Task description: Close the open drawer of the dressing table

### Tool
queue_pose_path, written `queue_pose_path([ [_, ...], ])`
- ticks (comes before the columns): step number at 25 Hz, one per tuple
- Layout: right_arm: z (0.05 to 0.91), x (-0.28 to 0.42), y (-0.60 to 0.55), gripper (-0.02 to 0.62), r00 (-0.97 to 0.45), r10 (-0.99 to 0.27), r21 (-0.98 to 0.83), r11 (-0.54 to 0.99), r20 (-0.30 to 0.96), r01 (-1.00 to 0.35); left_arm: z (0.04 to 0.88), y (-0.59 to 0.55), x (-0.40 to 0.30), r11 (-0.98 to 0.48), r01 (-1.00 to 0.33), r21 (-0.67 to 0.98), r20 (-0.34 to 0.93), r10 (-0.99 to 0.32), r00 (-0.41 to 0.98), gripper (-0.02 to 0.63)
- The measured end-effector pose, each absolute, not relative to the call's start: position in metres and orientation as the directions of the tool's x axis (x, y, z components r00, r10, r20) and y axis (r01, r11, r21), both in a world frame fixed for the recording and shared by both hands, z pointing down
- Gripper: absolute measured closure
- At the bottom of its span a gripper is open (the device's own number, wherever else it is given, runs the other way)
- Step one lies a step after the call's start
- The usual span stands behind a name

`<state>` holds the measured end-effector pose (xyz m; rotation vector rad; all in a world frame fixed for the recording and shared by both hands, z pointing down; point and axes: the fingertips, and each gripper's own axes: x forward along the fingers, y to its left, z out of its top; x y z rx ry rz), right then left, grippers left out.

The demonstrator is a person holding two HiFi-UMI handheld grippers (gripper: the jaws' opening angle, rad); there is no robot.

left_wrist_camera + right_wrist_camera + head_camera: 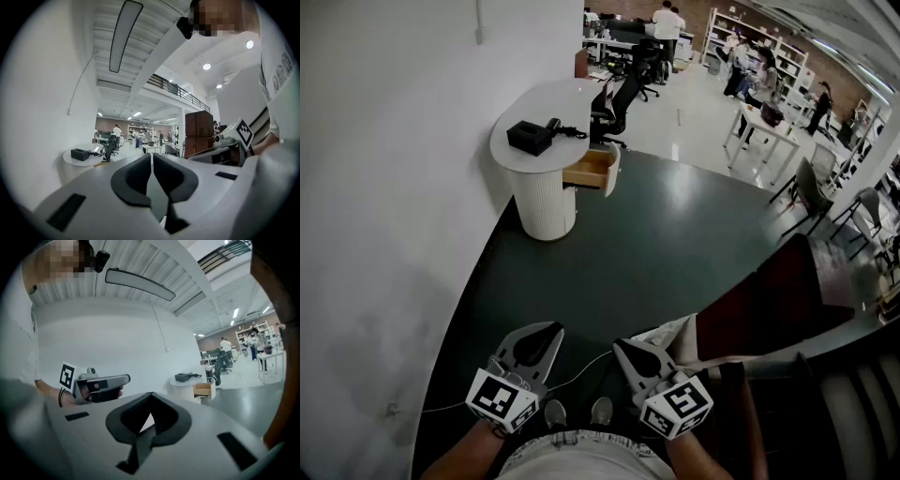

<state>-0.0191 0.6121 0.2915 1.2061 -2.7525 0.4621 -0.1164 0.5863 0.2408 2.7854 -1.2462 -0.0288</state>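
The white round dressing table (546, 202) stands against the wall, far ahead of me. Its wooden drawer (591, 169) is pulled out to the right and open. A black box (530, 137) with a cable lies on the tabletop. Both grippers are held low in front of the person, well short of the table. My left gripper (553, 328) is shut with nothing in it, as is my right gripper (619, 345). The left gripper view shows the closed jaws of the left gripper (152, 155) and the table (84, 161) in the distance. The right gripper view shows the shut right gripper (151, 394) and the drawer (204, 390) beyond.
A dark green floor (628, 253) stretches between me and the table. The white wall (384, 187) runs along the left. A brown cabinet (778, 291) stands at the right. Office chairs (614, 103), white desks (764, 127) and several people fill the background.
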Motion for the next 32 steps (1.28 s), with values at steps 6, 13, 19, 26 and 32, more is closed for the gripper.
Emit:
queue_pose_path([
  [6,0.2915,-0.0171,0.6064,0.589,-0.675,-0.709,-0.233,0.634,0.206,-0.737,0.2392,0.5807,-0.1148,-0.668,-0.74,0.084,0.014,-0.741,0.671,0.572],
  [13,0.2916,-0.0188,0.6068,0.588,-0.68,-0.704,-0.234,0.639,0.204,-0.733,0.2362,0.5795,-0.1121,-0.669,-0.739,0.079,0.007,-0.741,0.671,0.572],
  [19,0.2887,-0.0217,0.6092,0.588,-0.681,-0.706,-0.234,0.64,0.195,-0.732,0.2369,0.5849,-0.1104,-0.673,-0.735,0.078,0.014,-0.737,0.676,0.572],
  [26,0.2908,-0.0165,0.6064,0.588,-0.655,-0.728,-0.223,0.617,0.201,-0.755,0.2405,0.5857,-0.1102,-0.672,-0.736,0.083,0.015,-0.737,0.675,0.572],
  [32,0.2897,-0.018,0.6046,0.578,-0.648,-0.734,-0.216,0.612,0.203,-0.761,0.2408,0.5855,-0.113,-0.671,-0.736,0.088,0.011,-0.738,0.675,0.572],
])
